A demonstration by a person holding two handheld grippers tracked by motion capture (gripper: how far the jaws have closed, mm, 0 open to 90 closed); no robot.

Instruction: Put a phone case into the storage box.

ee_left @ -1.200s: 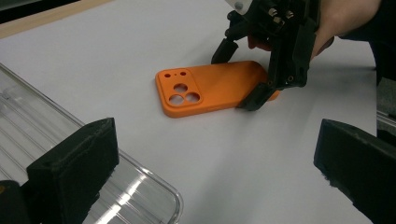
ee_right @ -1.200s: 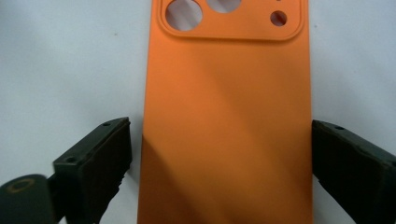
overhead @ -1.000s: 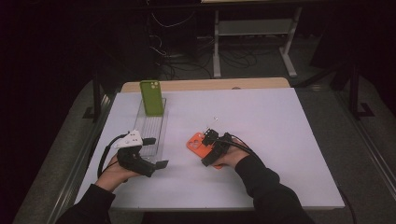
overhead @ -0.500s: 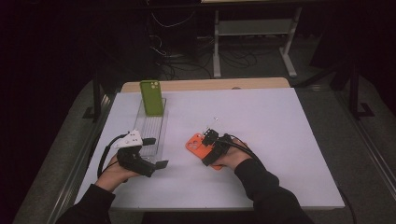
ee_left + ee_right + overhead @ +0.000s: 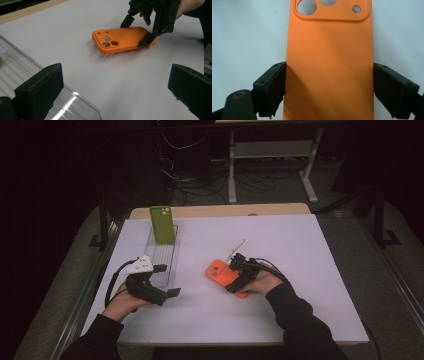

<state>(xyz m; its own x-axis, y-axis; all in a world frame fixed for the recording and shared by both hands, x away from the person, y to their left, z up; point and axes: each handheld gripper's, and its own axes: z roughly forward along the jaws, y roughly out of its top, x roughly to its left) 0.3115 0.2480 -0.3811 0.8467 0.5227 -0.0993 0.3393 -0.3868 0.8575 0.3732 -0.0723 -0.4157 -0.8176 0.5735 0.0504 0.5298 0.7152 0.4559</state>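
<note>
Your left gripper [image 5: 167, 292] sits near the table's [image 5: 310, 270] near-left corner, jaws spread wide and level, nothing between them; in the left gripper view they frame bare white tabletop, and the left jaw overlaps the near end of the clear tray [image 5: 30, 75]. That clear tray [image 5: 162, 257] runs lengthwise along the left side, toward the far edge, and a green phone case [image 5: 163, 224] stands upright at its far end, camera cutout up. Right of the tray, about mid-table and a little toward the near edge, lies the orange phone case [image 5: 220, 272], back up, camera holes pointing to the far-left. Your right gripper [image 5: 235, 280] is over its lower half, one jaw on each long side. Its jaws have just been closing with the case between them; in the right gripper view the pads [image 5: 274, 87] meet both long edges of the orange phone case [image 5: 329, 62], so it is gripped across its width. Just beyond that gripper, toward the far edge, lies a small thin pale stick [image 5: 239, 246]; too small to identify.
</note>
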